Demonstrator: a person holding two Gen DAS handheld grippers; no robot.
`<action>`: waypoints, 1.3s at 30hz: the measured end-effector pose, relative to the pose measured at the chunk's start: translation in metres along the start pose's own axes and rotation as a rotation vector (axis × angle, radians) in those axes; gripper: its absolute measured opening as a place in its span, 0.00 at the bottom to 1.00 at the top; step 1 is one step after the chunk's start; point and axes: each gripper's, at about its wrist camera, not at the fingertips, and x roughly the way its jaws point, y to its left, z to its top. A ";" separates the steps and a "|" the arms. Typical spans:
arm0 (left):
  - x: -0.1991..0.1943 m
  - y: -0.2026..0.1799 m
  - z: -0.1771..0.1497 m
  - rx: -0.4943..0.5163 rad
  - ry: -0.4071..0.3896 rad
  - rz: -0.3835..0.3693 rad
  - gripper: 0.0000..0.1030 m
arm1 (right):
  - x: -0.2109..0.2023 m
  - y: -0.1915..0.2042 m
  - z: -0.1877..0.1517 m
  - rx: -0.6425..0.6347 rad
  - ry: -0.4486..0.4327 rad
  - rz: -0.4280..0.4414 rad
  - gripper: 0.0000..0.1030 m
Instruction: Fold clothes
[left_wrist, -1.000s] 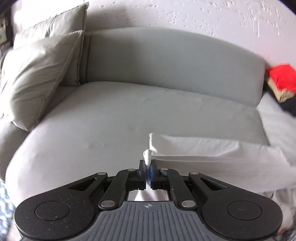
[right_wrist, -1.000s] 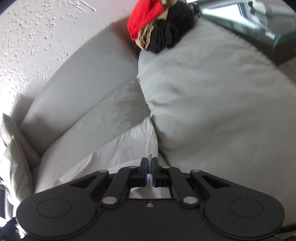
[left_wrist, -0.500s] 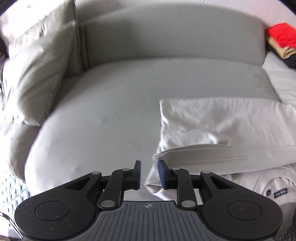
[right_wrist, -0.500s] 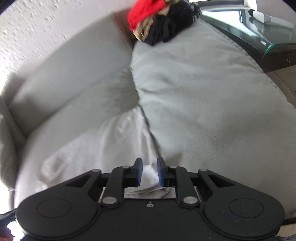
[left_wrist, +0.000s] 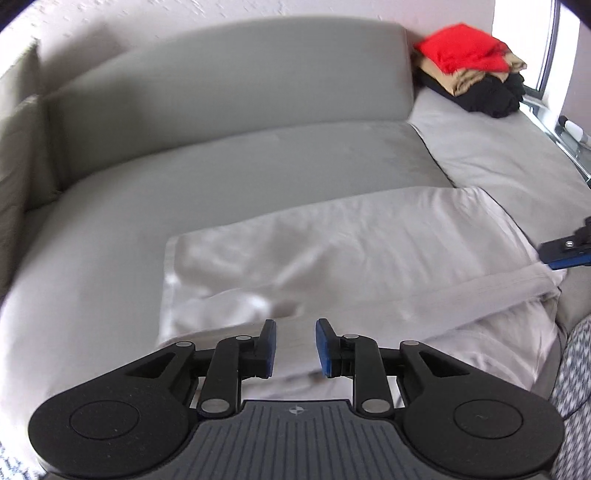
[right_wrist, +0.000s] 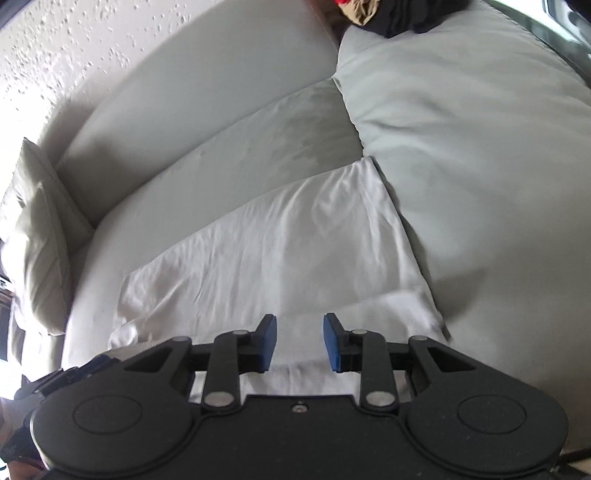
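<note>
A white garment (left_wrist: 343, 254) lies folded over on the grey sofa seat (left_wrist: 184, 192), its hem edge running across the near side. It also shows in the right wrist view (right_wrist: 288, 243). My left gripper (left_wrist: 294, 345) is open and empty, just above the garment's near edge. My right gripper (right_wrist: 300, 341) is open and empty over the garment's near right part. A tip of the right gripper (left_wrist: 565, 253) shows at the right edge of the left wrist view, beside the garment's right end.
A pile of folded clothes, red (left_wrist: 461, 48) on tan and black, sits at the sofa's far right corner. Grey cushions (right_wrist: 33, 236) stand at the sofa's left end. A glass table (left_wrist: 569, 129) is at the far right.
Both grippers were shut on the white garment's edge, held up; they have opened, let it go, and it now lies folded flat on the seat. Both grippers have pulled back.
</note>
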 end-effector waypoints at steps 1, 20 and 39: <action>0.012 -0.005 0.006 0.003 0.007 -0.004 0.24 | 0.009 0.002 0.007 0.002 0.008 -0.017 0.28; -0.052 0.004 -0.064 0.066 0.136 -0.254 0.16 | -0.027 -0.006 -0.051 -0.003 0.263 0.060 0.35; 0.030 -0.048 -0.016 0.083 0.151 -0.032 0.22 | 0.026 0.033 -0.058 -0.002 0.141 0.049 0.28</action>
